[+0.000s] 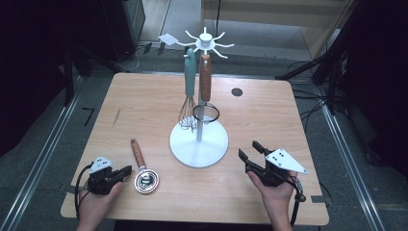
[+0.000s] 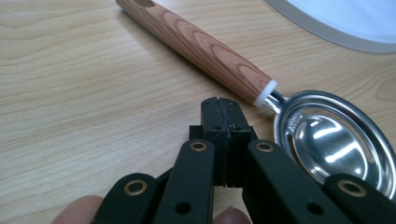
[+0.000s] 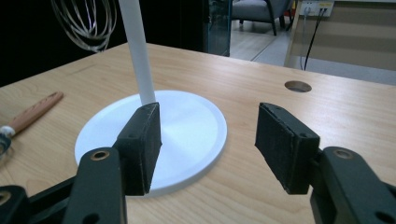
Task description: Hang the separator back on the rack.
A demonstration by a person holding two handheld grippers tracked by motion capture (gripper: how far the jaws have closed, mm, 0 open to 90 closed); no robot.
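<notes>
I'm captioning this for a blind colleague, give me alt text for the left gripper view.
The left hand-held gripper, jaws shut with nothing between them, sits low over a wooden table just short of a steel egg separator lying flat. The separator's wood-grain handle runs away toward the upper left, and the rim of a white stand base crosses the top right corner.

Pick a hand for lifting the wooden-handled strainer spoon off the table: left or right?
Left, probably. The left tongs sit right beside the strainer spoon, tips near its bowl, though shut with nothing between them. The right tongs stand open and empty on the other side of the white stand.
</notes>
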